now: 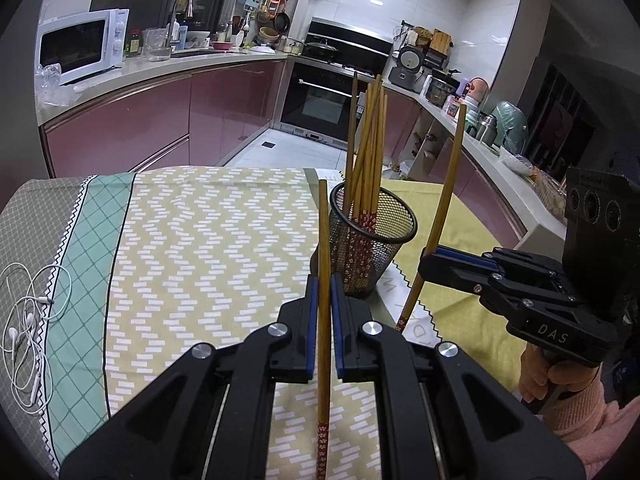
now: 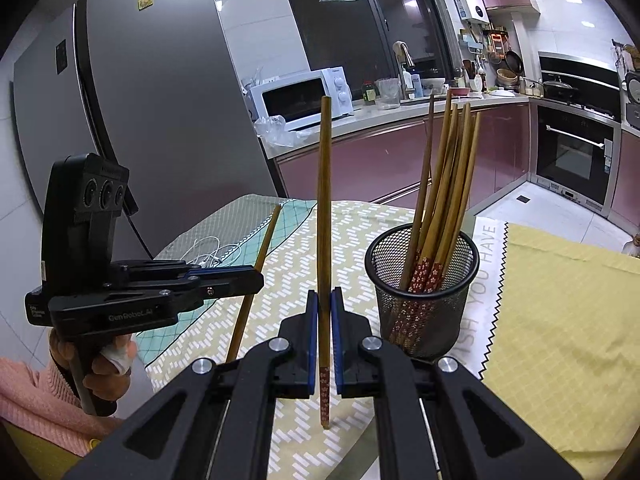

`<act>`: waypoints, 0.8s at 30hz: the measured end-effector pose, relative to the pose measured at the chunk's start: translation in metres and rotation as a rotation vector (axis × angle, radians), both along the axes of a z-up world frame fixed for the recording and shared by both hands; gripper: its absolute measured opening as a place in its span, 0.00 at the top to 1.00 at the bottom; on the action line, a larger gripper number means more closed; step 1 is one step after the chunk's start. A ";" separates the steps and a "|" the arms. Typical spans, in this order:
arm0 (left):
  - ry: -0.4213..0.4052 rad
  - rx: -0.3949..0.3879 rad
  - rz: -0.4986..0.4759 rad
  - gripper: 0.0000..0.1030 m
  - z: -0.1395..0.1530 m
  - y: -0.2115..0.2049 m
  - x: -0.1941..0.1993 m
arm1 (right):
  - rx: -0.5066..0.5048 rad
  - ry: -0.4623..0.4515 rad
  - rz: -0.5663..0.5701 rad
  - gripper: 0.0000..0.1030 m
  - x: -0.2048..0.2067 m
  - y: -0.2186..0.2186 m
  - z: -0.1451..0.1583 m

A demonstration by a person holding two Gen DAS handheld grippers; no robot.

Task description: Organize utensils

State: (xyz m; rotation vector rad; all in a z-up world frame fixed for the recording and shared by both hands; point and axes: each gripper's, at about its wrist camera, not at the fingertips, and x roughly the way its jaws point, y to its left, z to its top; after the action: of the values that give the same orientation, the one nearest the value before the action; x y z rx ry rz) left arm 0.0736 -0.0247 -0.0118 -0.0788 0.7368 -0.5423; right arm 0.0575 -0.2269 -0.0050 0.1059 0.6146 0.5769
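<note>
A black mesh cup (image 1: 374, 240) (image 2: 424, 276) stands on the table with several wooden chopsticks (image 1: 370, 148) (image 2: 444, 184) upright in it, red flowered ends down. My left gripper (image 1: 324, 292) (image 2: 256, 276) is shut on a single chopstick (image 1: 323, 240) (image 2: 256, 272), held near upright just left of the cup. My right gripper (image 2: 324, 304) (image 1: 428, 258) is shut on another chopstick (image 2: 324, 208) (image 1: 442, 208), its red flowered end hanging below the pads, to the right of the cup in the left wrist view.
A patterned yellow, teal and grey cloth (image 1: 200, 248) covers the table, with a yellow mat (image 2: 560, 320) on the right. White earphones (image 1: 28, 320) lie at the left edge. Kitchen counters, a microwave (image 1: 80, 44) and an oven (image 1: 316, 100) stand behind. A pink-sleeved hand (image 2: 104, 364) holds each gripper.
</note>
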 end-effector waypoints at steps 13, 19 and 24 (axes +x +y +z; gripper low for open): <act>-0.025 -0.026 -0.004 0.93 0.008 0.001 0.003 | 0.010 -0.012 -0.021 0.95 -0.002 -0.006 0.002; -0.032 -0.032 -0.008 0.93 0.011 0.001 0.004 | 0.012 -0.019 -0.024 0.94 0.000 -0.007 0.004; -0.039 -0.036 -0.010 0.93 0.014 0.000 0.003 | 0.015 -0.027 -0.031 0.94 0.000 -0.008 0.006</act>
State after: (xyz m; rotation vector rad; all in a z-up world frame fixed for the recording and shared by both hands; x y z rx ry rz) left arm 0.0768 -0.0246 0.0023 -0.0978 0.6898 -0.5650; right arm 0.0571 -0.2353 0.0009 0.1216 0.5819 0.5518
